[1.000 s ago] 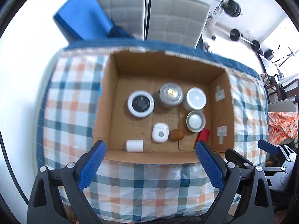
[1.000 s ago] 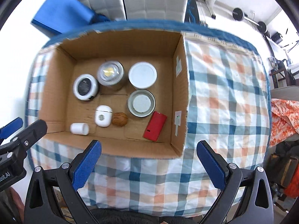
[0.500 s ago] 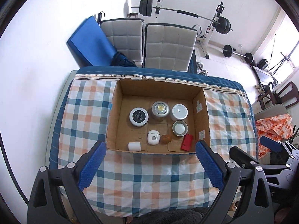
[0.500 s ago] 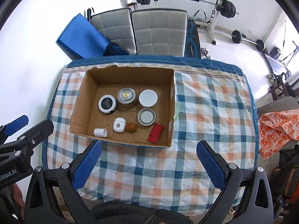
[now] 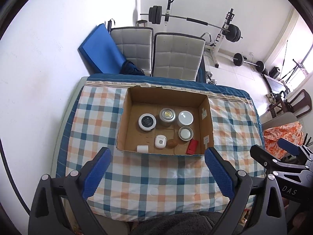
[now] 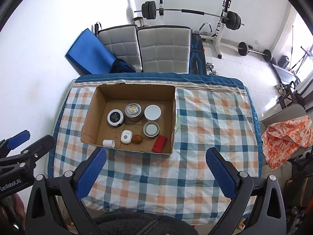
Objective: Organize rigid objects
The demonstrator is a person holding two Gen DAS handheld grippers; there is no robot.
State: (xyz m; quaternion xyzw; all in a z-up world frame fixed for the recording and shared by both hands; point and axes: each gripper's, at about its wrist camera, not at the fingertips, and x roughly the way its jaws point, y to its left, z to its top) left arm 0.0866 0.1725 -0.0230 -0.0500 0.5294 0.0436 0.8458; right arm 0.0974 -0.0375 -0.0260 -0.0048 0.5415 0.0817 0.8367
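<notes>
An open cardboard box (image 5: 204, 102) (image 6: 92, 107) sits on the checked tablecloth. Inside stand a black-lidded jar (image 5: 147, 121) (image 6: 115, 117), a silver tin (image 5: 167, 116) (image 6: 133, 111), a white-lidded jar (image 5: 185, 117) (image 6: 152, 112) and a small round tin (image 5: 185, 133) (image 6: 151, 129). Along the near wall lie a white cylinder (image 5: 142, 148) (image 6: 108, 143), a white earbud case (image 5: 160, 141) (image 6: 126, 136), a brown nut-like piece (image 5: 173, 143) (image 6: 137, 138) and a red block (image 5: 192, 146) (image 6: 159, 146). My left gripper (image 5: 157, 171) and right gripper (image 6: 155, 168) hang open high above the near table edge, both holding nothing.
The checked table (image 6: 205, 121) has bare cloth right of the box. Two grey padded chairs (image 5: 176, 56) and a blue mat (image 5: 101, 52) stand behind it. A barbell rack (image 6: 195, 11) is at the back, and an orange patterned cloth (image 6: 285, 135) lies on a chair at the right.
Both grippers have pulled up and back from the box, so it looks smaller and the room behind shows. Jaws stayed open; the objects in the box did not move.
</notes>
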